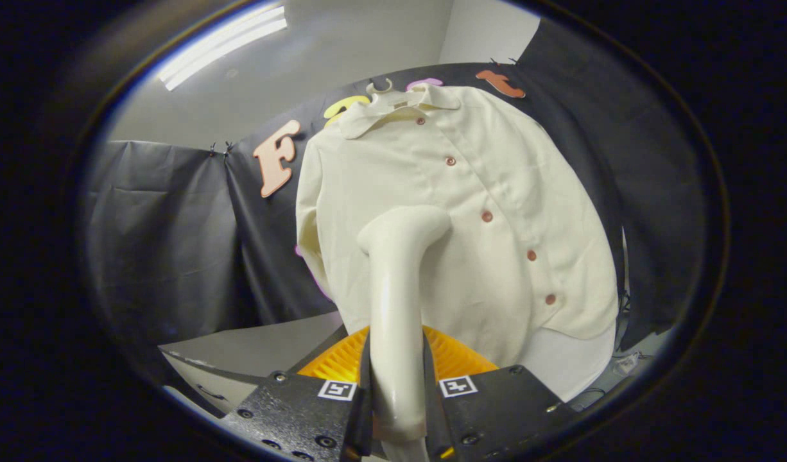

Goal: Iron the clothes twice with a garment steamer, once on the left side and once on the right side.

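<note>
The jaws of the gripper [397, 378] clamp the cream garment steamer [397, 289] handle, its head against the hanging shirt [496, 192], left of the buttons.

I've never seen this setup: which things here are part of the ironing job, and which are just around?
For the job:
- garment steamer, clamped in the gripper
- shirt on its hanger

Just around:
- ceiling light
- white surface below

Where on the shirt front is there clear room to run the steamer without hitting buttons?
The gripper is shut on the steamer. The shirt has bare fabric between the near sleeve and the button row, and again beyond it. Crowded along the buttons and collar.
</note>
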Tool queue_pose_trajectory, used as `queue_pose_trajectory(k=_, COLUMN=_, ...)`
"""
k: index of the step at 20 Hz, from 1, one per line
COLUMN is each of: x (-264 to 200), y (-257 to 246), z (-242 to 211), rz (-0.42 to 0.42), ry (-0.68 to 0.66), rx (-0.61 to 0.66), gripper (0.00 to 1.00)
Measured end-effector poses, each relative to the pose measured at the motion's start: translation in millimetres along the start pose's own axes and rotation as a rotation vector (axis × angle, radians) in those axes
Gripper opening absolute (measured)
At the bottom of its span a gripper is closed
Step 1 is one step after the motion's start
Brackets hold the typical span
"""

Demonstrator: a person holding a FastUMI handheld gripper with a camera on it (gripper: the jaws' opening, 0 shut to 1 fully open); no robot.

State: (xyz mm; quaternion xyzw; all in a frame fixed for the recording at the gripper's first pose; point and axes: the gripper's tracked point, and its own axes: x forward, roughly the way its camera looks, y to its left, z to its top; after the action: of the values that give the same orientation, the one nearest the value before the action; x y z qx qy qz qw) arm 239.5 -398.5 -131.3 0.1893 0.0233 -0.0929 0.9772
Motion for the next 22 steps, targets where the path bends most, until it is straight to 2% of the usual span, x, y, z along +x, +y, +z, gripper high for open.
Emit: queue_pose_trajectory(k=22, x=-55.2, y=-55.6, z=-145.2, rz=-0.048, ry=0.195, rx=0.145, gripper=0.33)
